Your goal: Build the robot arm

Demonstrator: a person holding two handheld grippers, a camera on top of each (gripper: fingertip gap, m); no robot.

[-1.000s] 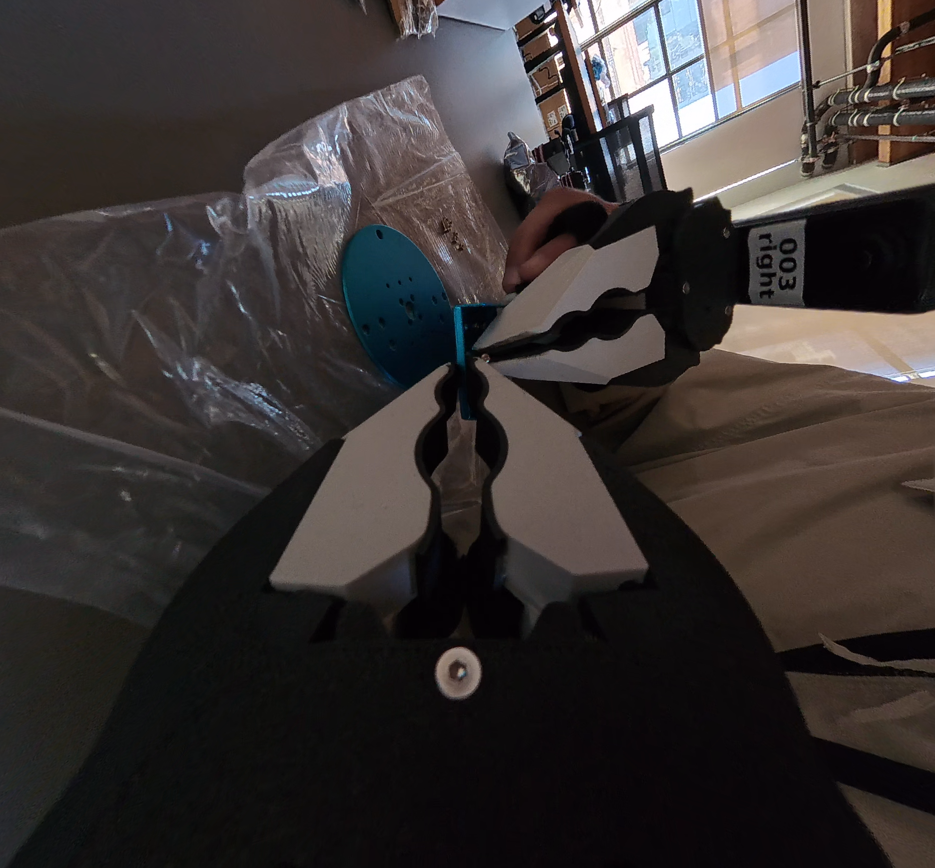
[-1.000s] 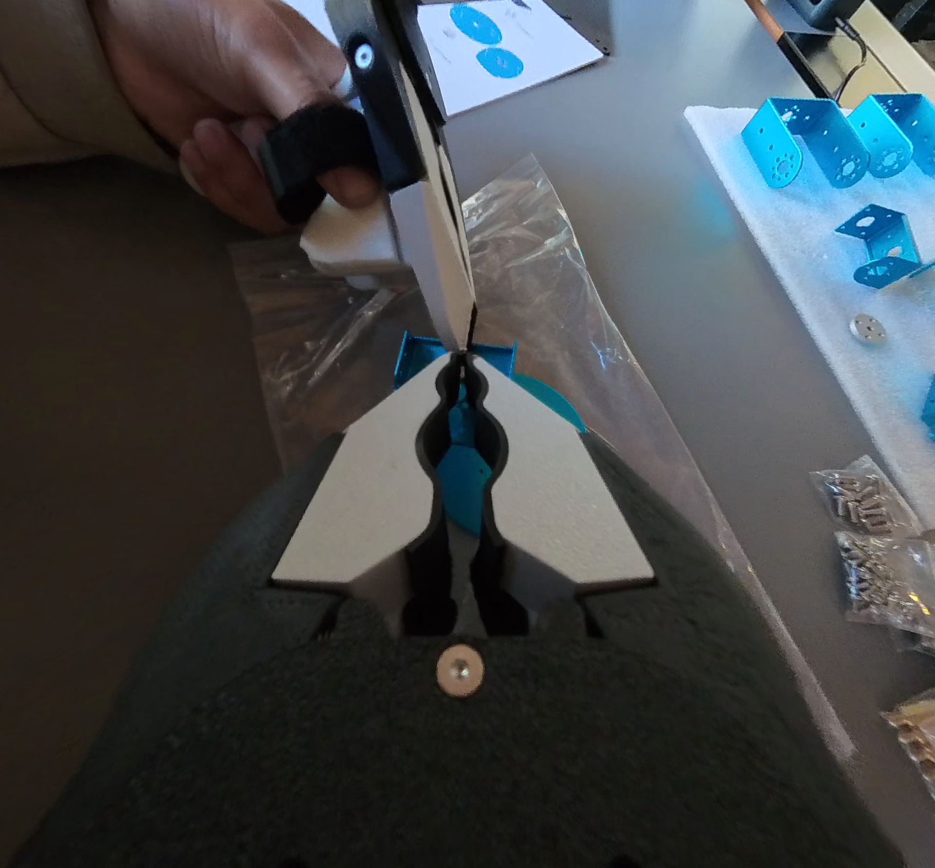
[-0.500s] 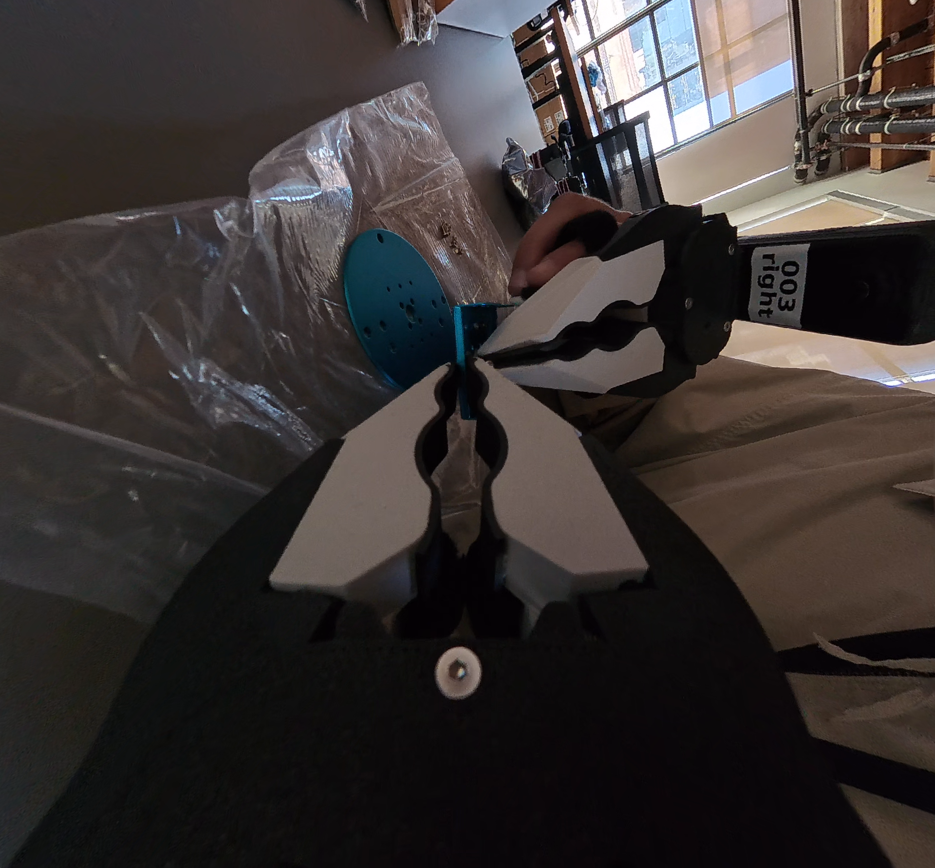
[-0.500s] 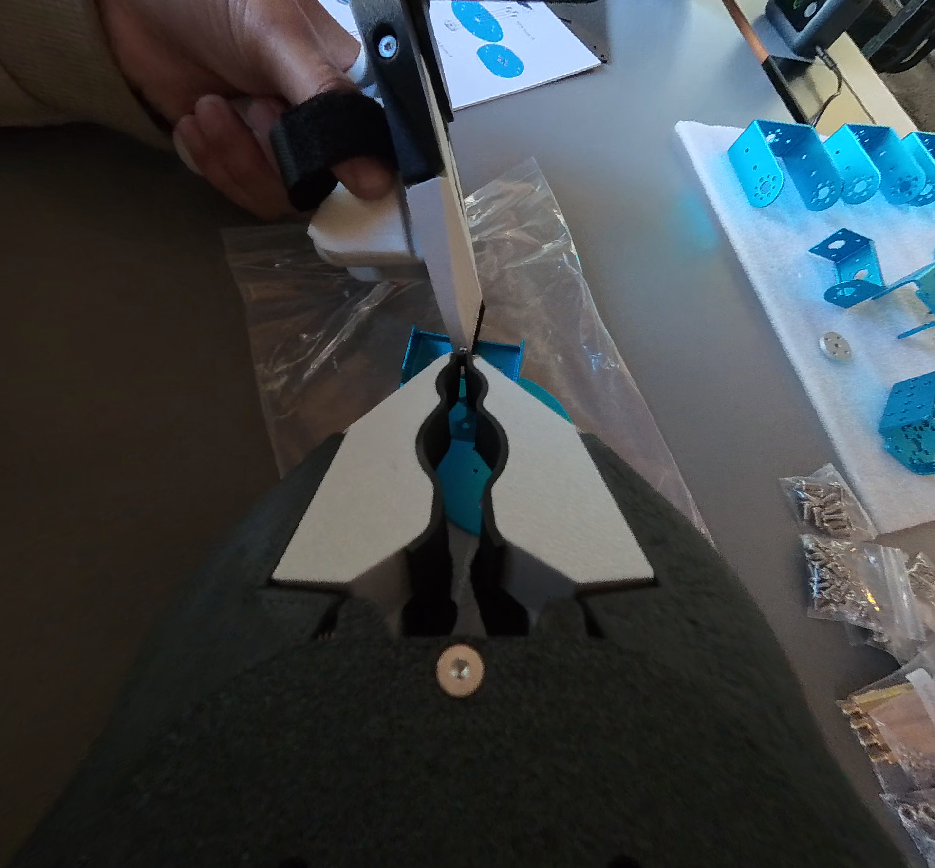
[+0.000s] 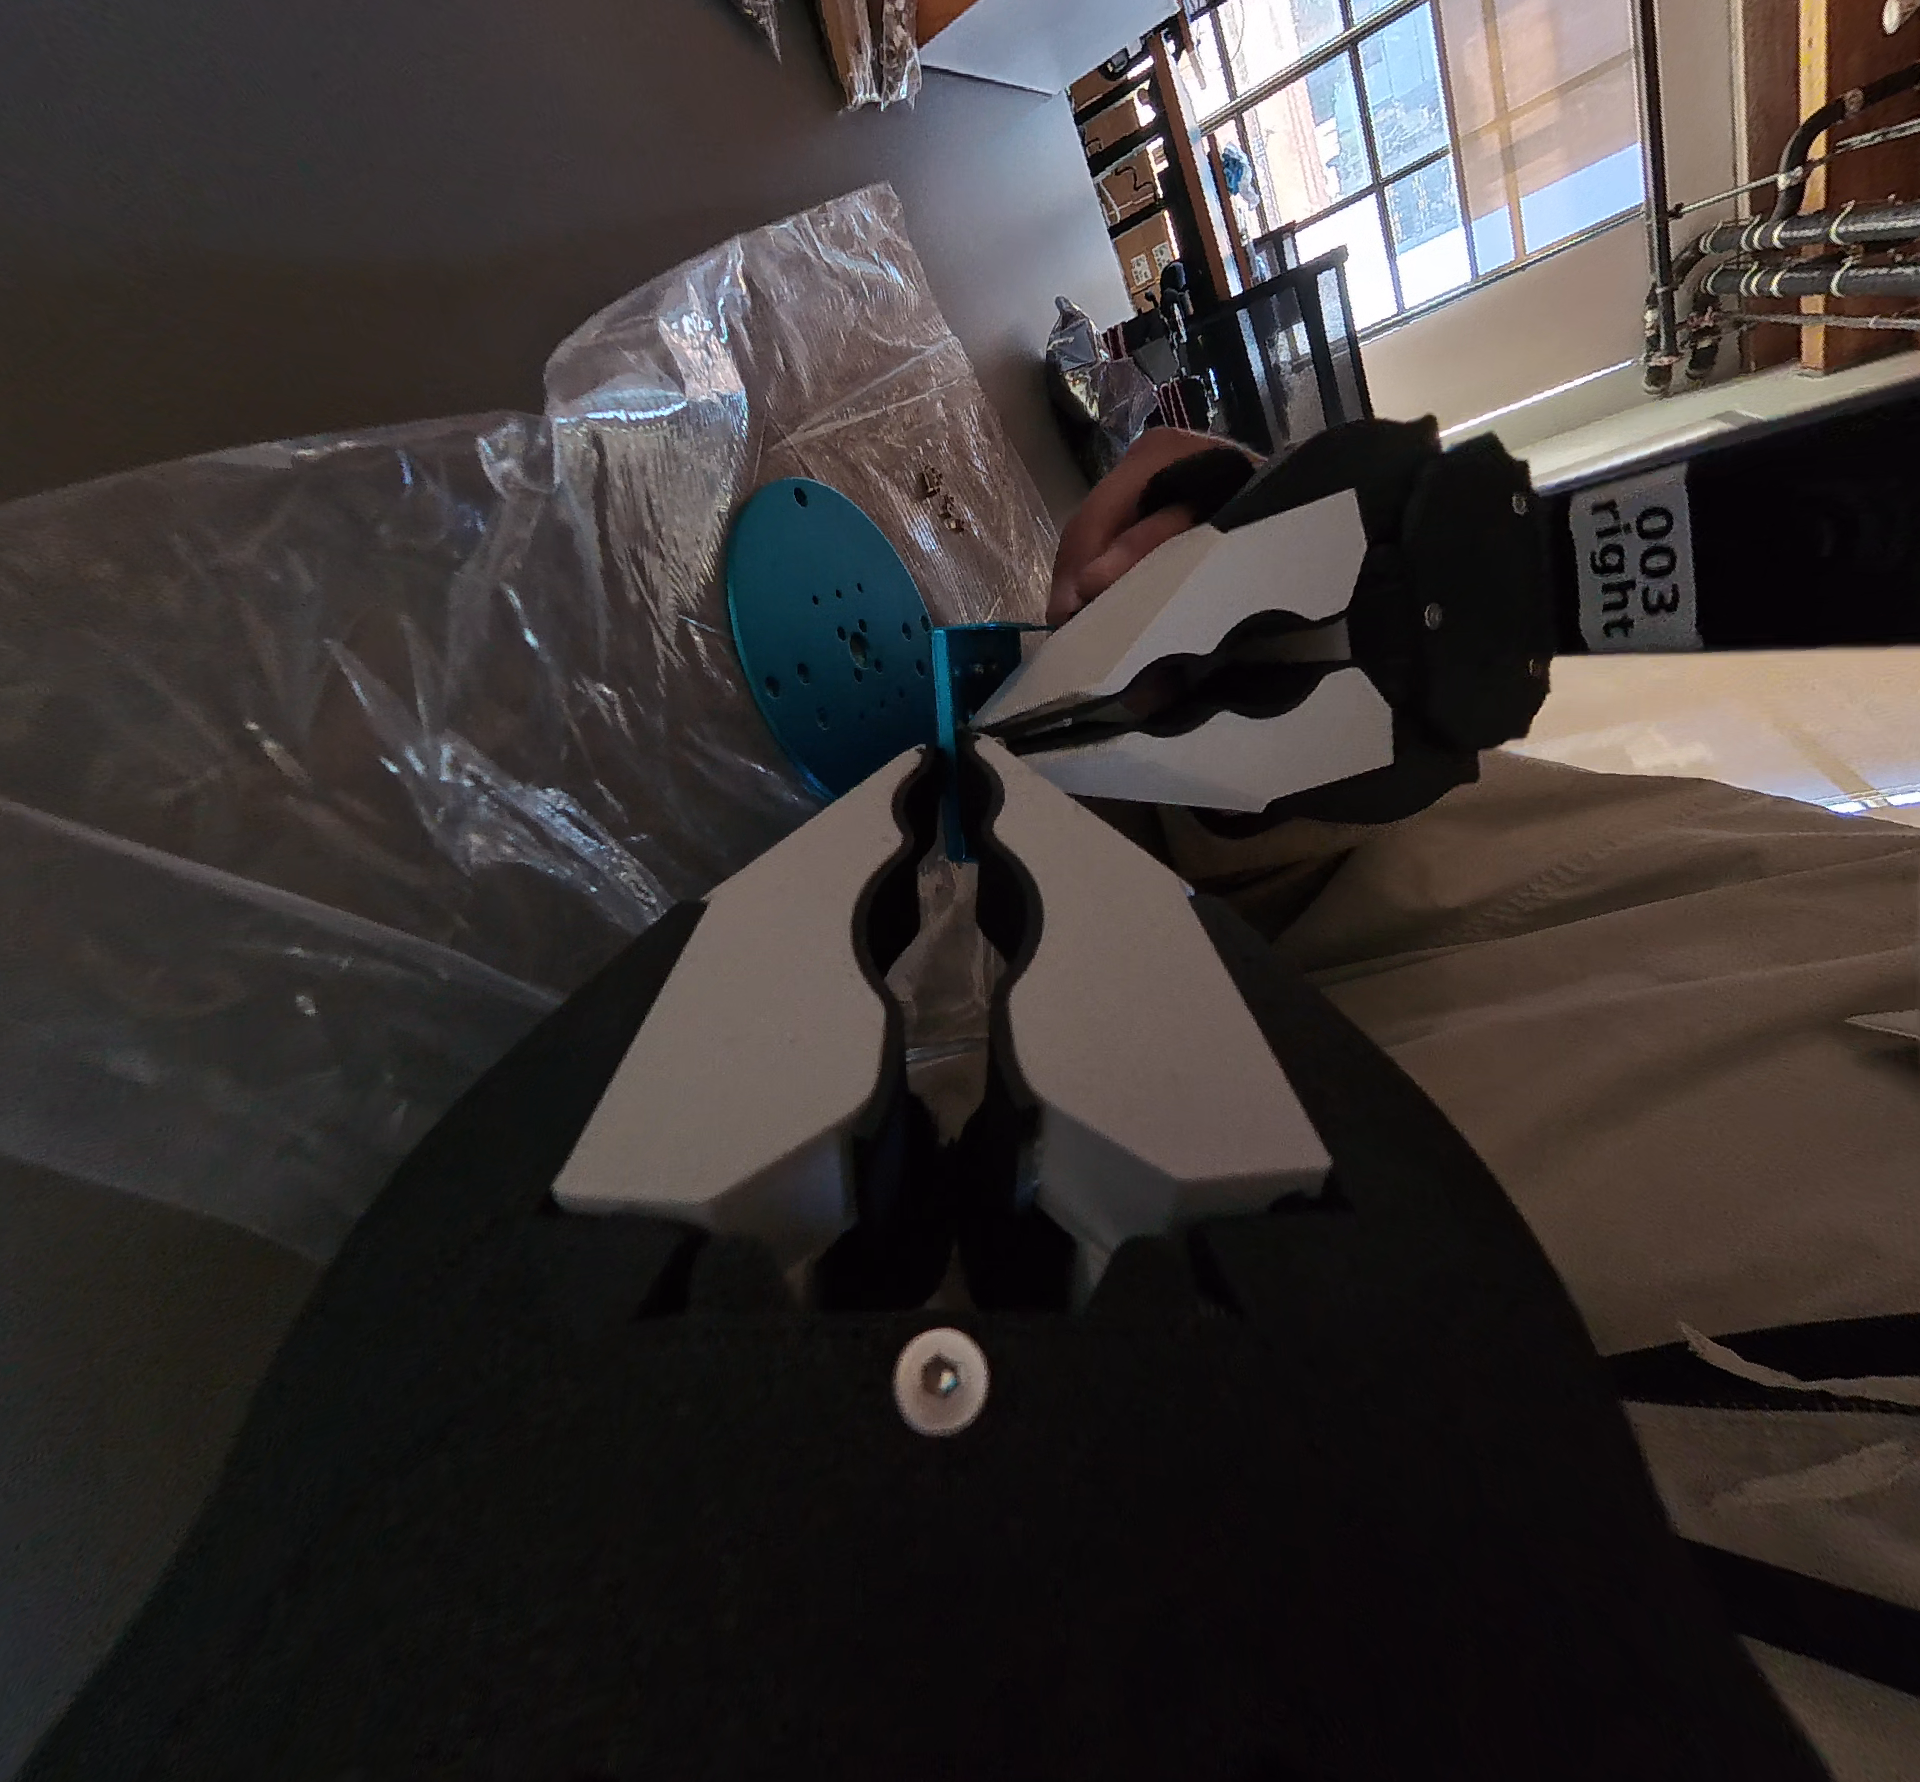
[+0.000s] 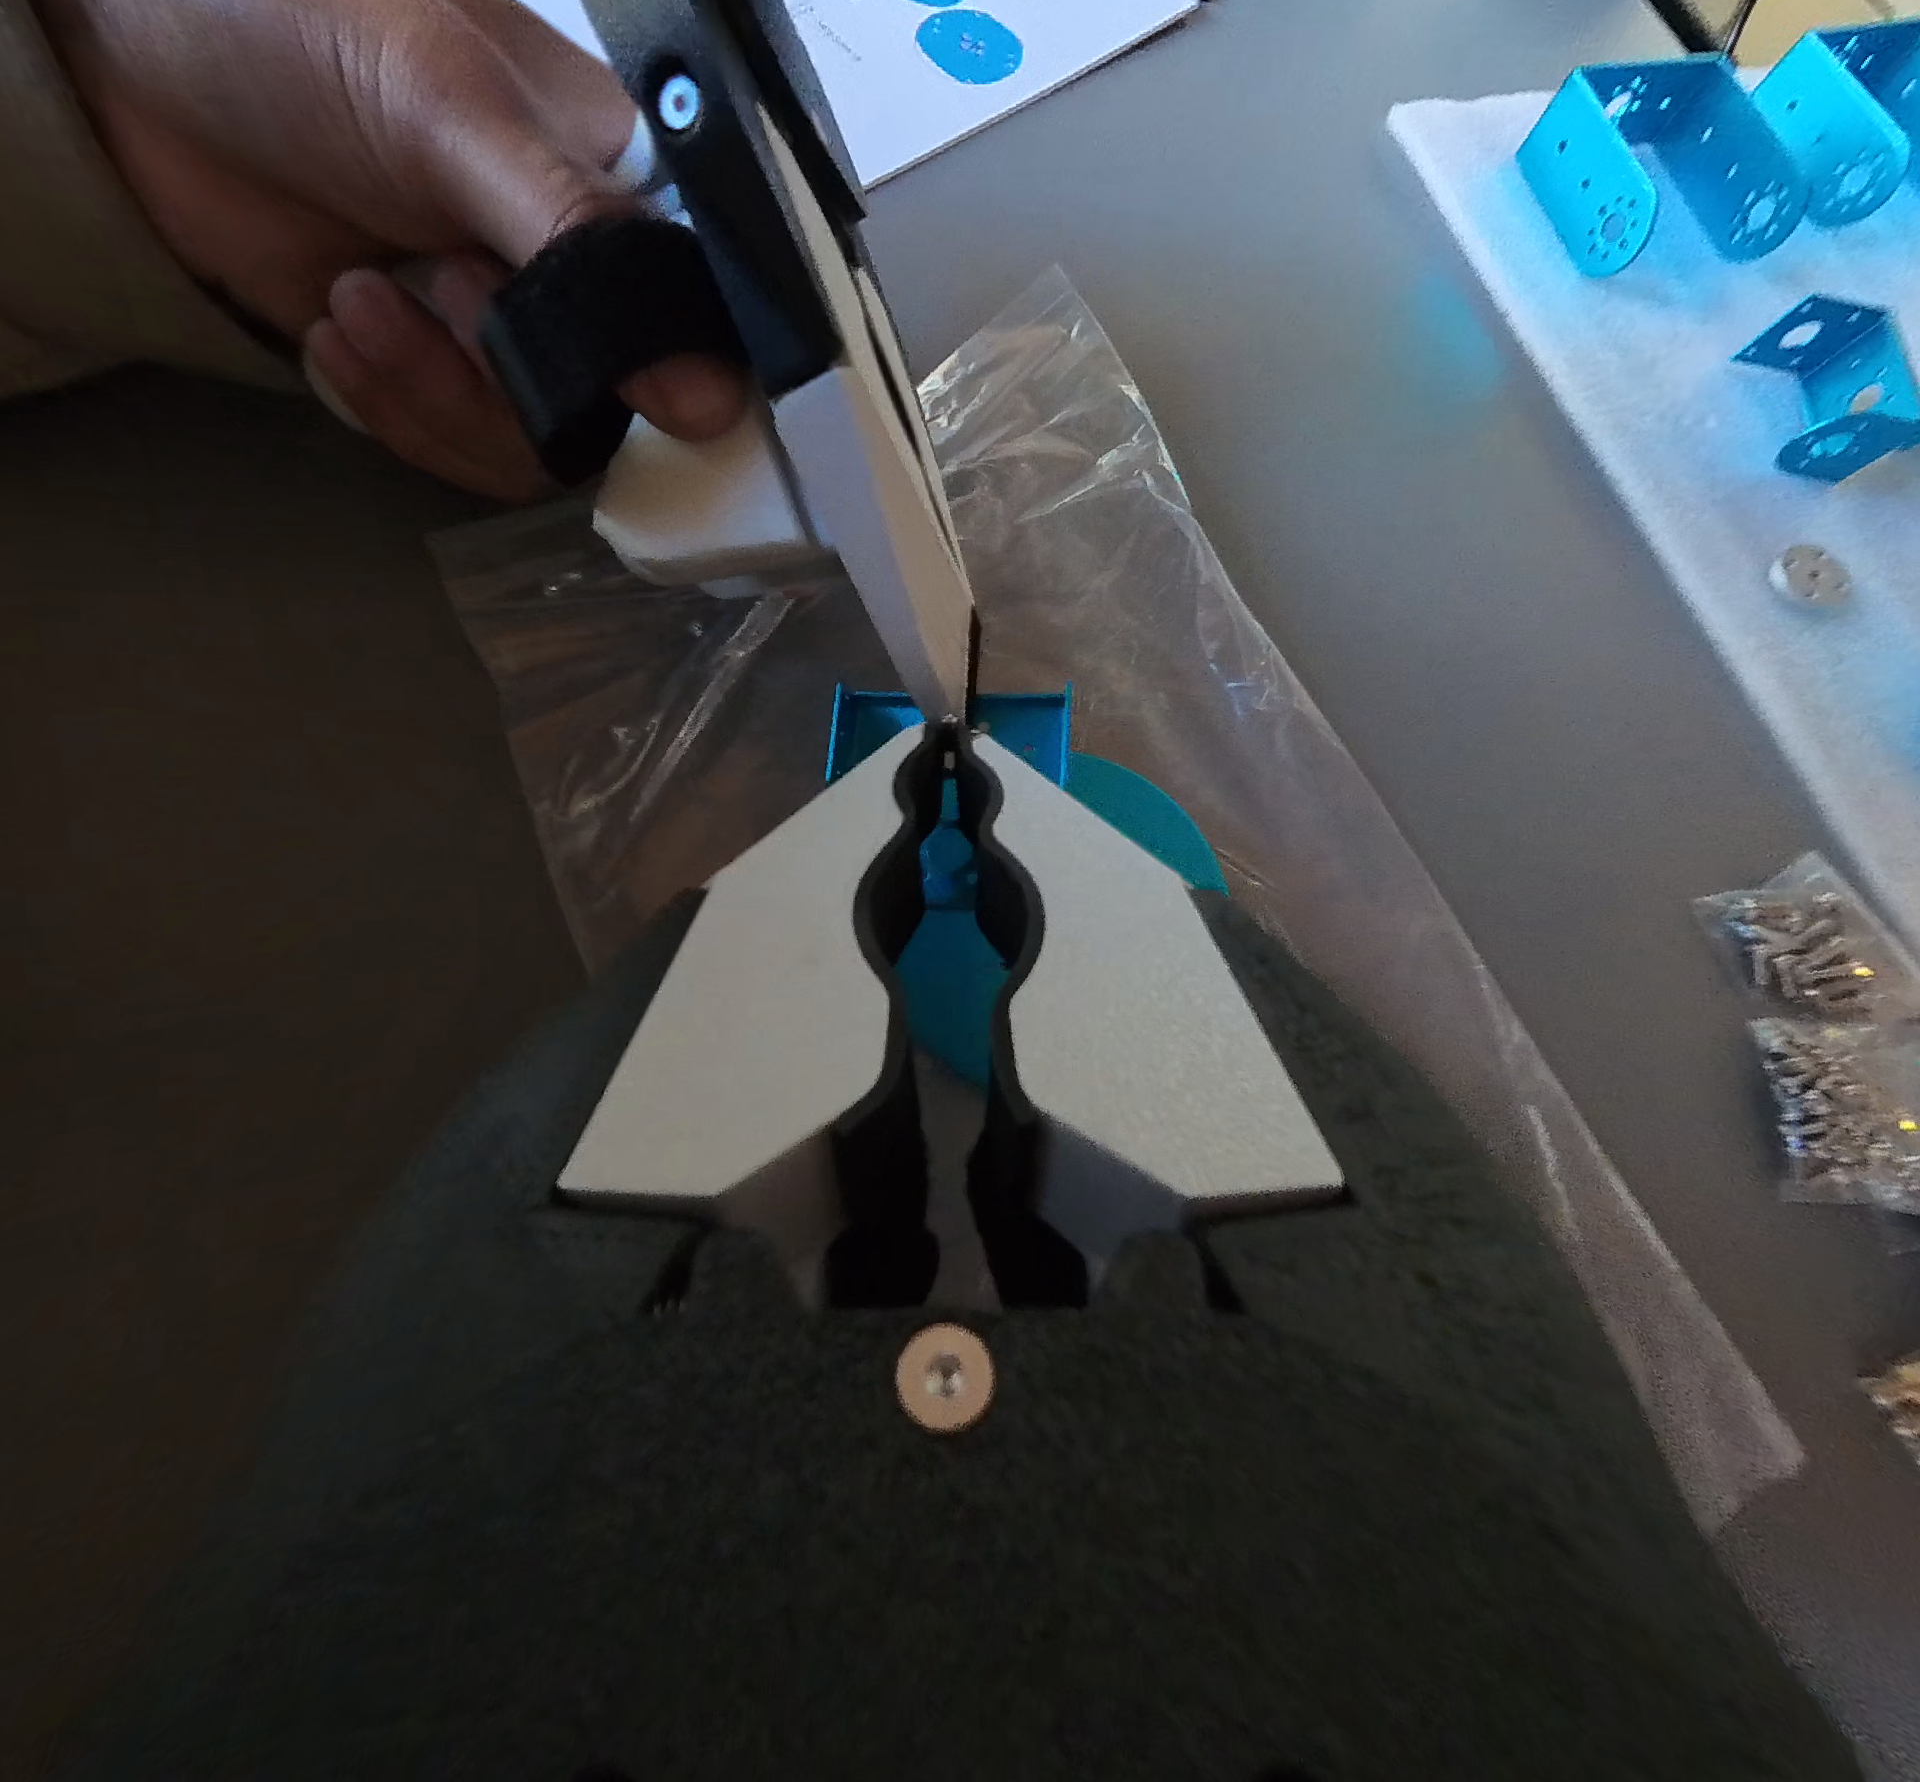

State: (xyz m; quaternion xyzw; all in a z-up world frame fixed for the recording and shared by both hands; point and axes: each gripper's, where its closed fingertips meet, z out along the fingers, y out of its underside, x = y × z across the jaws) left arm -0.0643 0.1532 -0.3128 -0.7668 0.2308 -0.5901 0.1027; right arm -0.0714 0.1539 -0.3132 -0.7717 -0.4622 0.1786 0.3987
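Grey bench below, and little has shifted: left claw stays clamped on the small blue metal bracket beside the round blue perforated plate, right claw pinched together at that bracket.

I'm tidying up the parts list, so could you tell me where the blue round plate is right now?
In the left wrist view, the blue round plate lies on the clear plastic bag, just left of the blue bracket where both grippers' tips meet.
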